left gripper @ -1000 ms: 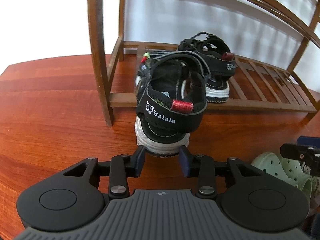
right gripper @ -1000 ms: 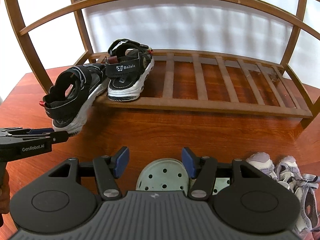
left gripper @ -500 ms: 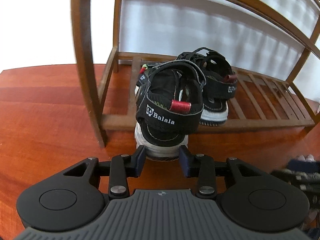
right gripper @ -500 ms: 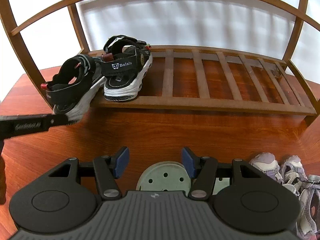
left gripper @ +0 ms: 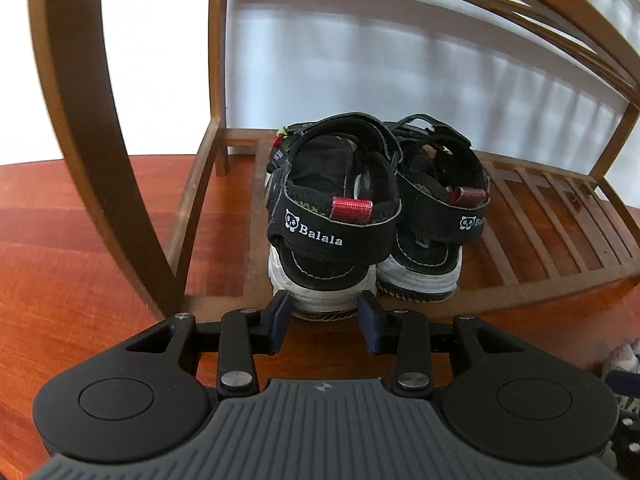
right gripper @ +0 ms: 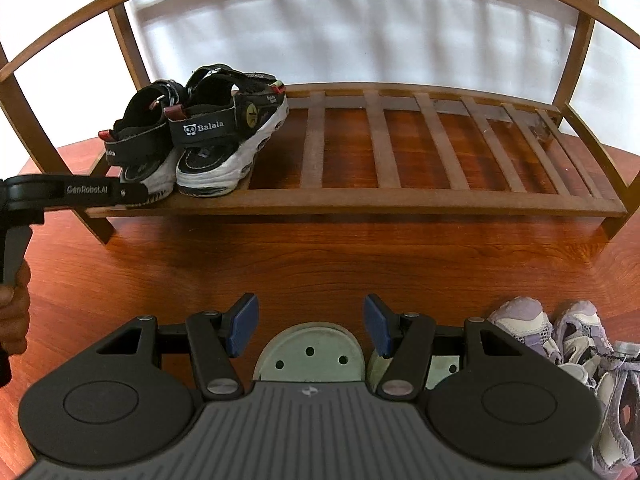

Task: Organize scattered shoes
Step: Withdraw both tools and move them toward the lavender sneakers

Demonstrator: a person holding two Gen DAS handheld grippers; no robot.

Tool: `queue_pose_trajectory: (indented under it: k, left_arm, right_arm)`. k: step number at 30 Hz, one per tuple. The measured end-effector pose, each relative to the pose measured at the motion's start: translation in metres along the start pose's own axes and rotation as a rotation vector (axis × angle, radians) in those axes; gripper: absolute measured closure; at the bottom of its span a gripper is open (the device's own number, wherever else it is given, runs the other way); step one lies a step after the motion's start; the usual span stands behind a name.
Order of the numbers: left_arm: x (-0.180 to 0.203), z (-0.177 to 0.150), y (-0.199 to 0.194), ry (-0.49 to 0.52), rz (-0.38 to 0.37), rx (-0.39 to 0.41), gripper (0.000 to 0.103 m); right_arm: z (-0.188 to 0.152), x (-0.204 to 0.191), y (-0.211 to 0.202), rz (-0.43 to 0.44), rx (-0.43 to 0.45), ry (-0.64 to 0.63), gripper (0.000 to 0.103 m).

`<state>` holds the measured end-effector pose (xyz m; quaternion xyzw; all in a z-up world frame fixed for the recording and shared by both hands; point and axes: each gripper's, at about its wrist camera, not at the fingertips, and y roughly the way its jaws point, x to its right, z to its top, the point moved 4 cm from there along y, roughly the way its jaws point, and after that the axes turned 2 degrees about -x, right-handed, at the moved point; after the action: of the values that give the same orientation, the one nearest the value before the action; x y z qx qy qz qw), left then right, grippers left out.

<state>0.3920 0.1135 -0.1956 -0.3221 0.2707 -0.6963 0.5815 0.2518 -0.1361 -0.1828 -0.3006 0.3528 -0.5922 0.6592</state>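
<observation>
My L gripper (left gripper: 323,312) clamps the heel of a black Balala sandal (left gripper: 328,216) on the shoe rack (right gripper: 360,200), toe pointing away, beside its mate (left gripper: 436,208); R gripper (right gripper: 310,326) hangs unclenched above a green clog (right gripper: 310,350), nearer it.

My left wrist camera looks down along its fingers, close on the black sandals (left gripper: 376,216) at the shoe rack's (left gripper: 216,216) left end, at 12 o'clock. My right wrist camera, farther back, faces the whole rack (right gripper: 360,200) from the front; both share the sandals (right gripper: 200,140), at 10 o'clock there.
</observation>
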Motion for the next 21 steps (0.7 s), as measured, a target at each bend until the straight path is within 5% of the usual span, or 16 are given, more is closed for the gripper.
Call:
queue_pose_trajectory:
  k: [9,21]
  left_arm:
    - [-0.001,-0.006,-0.008,0.007,-0.008,-0.010,0.059]
    - [0.008,-0.033,-0.066,0.038,-0.046,0.015,0.047]
  right_arm:
    - [-0.003,0.003,-0.012,-0.016,0.014,0.001,0.039]
    - [-0.025,0.009,-0.056,-0.046,0.065,0.020,0.035]
